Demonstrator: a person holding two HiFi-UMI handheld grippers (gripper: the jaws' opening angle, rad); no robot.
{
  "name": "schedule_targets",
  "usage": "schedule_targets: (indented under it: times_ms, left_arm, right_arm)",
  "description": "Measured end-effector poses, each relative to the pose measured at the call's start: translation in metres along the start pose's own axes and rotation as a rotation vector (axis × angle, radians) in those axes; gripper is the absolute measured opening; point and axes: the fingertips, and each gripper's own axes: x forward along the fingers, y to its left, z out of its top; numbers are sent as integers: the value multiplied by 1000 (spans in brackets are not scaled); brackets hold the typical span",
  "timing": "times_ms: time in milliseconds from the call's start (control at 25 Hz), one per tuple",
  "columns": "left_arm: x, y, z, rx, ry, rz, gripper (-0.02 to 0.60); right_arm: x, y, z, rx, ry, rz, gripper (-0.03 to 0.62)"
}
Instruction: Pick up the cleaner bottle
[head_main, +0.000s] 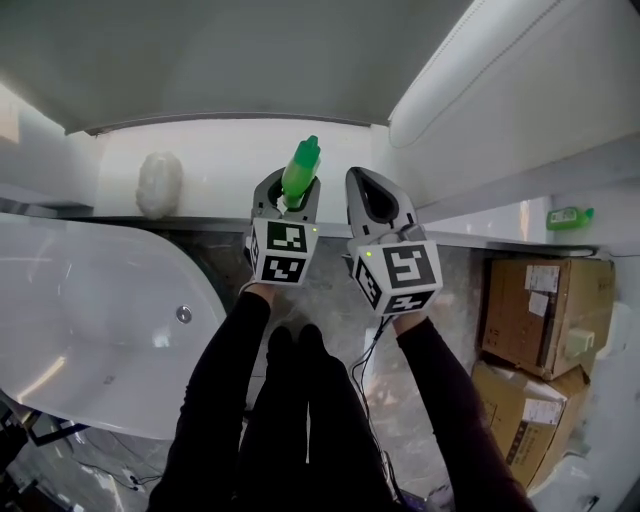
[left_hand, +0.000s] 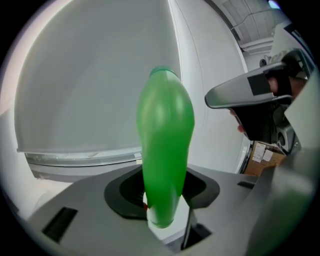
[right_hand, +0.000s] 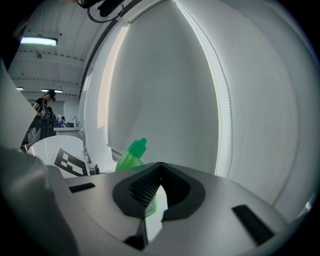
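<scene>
The green cleaner bottle (head_main: 300, 168) stands upright between the jaws of my left gripper (head_main: 287, 192), which is shut on its lower body, held above the white ledge (head_main: 210, 160). In the left gripper view the bottle (left_hand: 166, 150) fills the middle, with the left gripper (left_hand: 162, 205) clamped around its base. My right gripper (head_main: 366, 188) hangs just to the right of it, jaws together and holding nothing. In the right gripper view the bottle (right_hand: 131, 155) shows to the left, beyond the shut tips of the right gripper (right_hand: 159, 172).
A white bathtub (head_main: 100, 330) lies at the left. A whitish bundle (head_main: 158, 183) rests on the ledge. Cardboard boxes (head_main: 540, 310) are stacked at the right, with a small green bottle (head_main: 568, 216) on the shelf above them. A person (right_hand: 45, 112) stands far off.
</scene>
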Motion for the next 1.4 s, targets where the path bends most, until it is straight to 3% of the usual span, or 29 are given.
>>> schedule_targets:
  times_ms: [360, 640, 1040, 1400]
  left_arm:
    - [-75, 43, 74, -23, -29, 92, 186]
    - [-151, 86, 101, -35, -47, 203, 184]
    - [-264, 133, 83, -76, -17, 375, 184]
    - [-350, 158, 56, -115, 5, 501, 184]
  right_arm:
    - [-13, 39, 75, -20, -28, 61, 0]
    - [-13, 92, 112, -33, -44, 161, 0]
    - [-11, 187, 137, -76, -57, 335, 1]
    - [-19, 252, 135, -92, -44, 451, 0]
